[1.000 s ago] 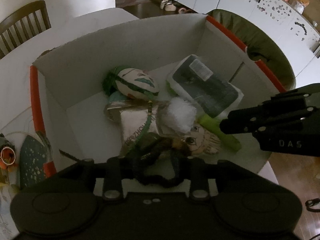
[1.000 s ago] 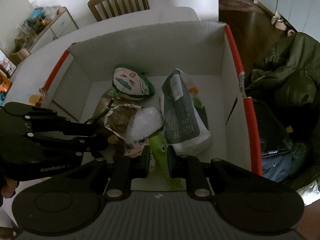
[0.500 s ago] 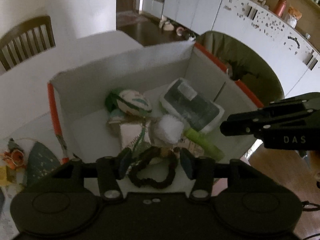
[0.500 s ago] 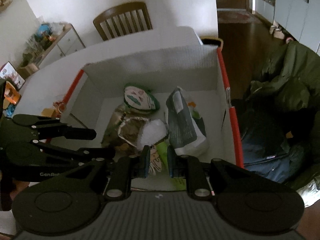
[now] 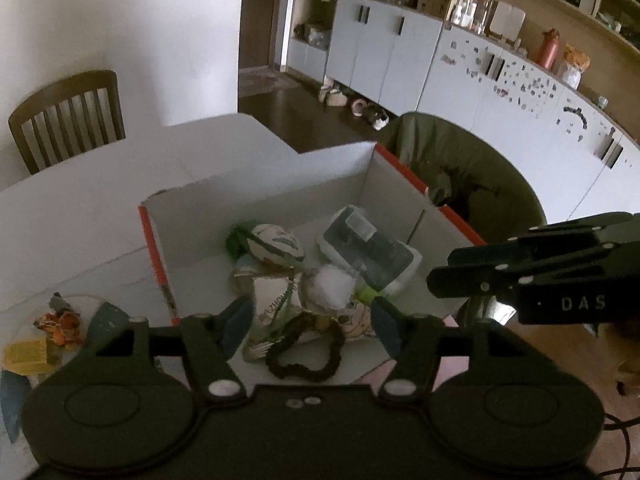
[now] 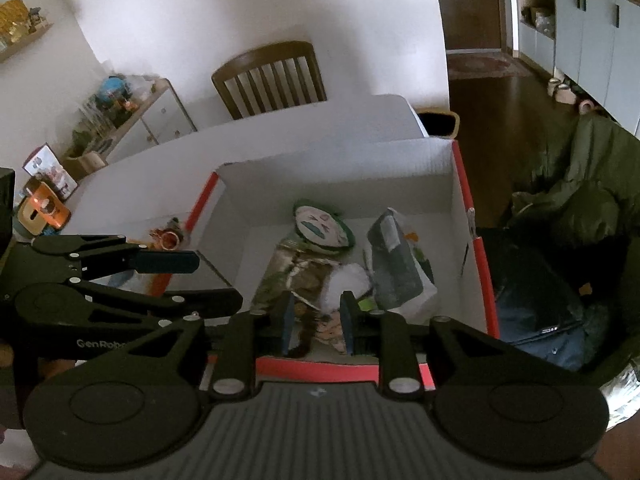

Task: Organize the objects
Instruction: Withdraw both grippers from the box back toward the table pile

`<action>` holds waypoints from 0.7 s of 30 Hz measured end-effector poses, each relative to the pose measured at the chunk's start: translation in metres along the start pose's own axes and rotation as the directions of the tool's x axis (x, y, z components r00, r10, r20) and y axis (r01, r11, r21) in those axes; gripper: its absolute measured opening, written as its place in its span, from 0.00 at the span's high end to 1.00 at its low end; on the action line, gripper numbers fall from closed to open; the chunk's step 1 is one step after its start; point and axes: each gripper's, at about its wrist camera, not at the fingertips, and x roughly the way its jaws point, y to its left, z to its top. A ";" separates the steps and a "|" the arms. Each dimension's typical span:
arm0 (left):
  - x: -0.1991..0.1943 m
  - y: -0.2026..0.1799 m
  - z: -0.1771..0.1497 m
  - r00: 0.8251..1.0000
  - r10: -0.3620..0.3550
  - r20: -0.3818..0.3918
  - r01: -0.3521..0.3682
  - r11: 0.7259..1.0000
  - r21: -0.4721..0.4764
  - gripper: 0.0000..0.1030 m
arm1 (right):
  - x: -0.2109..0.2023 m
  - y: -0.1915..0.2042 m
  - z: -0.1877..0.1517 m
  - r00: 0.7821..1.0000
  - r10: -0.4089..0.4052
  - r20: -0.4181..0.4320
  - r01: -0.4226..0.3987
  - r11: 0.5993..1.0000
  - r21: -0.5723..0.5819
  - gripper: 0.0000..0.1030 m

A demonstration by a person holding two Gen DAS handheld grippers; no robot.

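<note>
Over the desk (image 5: 80, 208), the left gripper (image 5: 310, 322) hung with jaws spread wide and empty, a dark hair scrunchie (image 5: 306, 354) lying just below and between its fingertips inside the white cardboard box (image 5: 256, 204). To its right, the right gripper (image 6: 316, 322) hovered above the box's near rim, jaws narrowly apart, holding nothing. With loose items heaped together, a careless reach could snag the scrunchie or a neighbouring packet.
</note>
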 end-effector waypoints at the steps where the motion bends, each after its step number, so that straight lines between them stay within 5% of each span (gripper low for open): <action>1: -0.004 0.001 -0.001 1.000 0.003 0.007 -0.003 1.000 -0.002 0.37 | -0.003 0.003 -0.001 1.000 -0.002 0.009 0.002 1.000 -0.005 0.70; 5: -0.021 0.008 -0.005 0.999 0.006 0.032 -0.005 1.000 -0.017 0.28 | -0.015 0.016 -0.004 0.999 0.010 0.048 -0.009 1.000 -0.022 0.51; 11: -0.044 0.020 -0.011 0.998 0.011 0.069 -0.009 0.999 -0.032 0.20 | -0.022 0.038 -0.007 0.997 0.030 0.066 -0.028 0.999 -0.027 0.49; 16: -0.060 0.037 -0.018 0.996 0.028 0.087 -0.023 0.998 -0.052 0.16 | -0.024 0.061 -0.007 0.996 0.031 0.084 -0.027 0.999 -0.042 0.38; 21: -0.077 0.062 -0.028 0.992 0.060 0.108 -0.050 0.995 -0.089 0.02 | -0.022 0.085 -0.007 0.994 0.054 0.090 -0.049 0.997 -0.058 0.31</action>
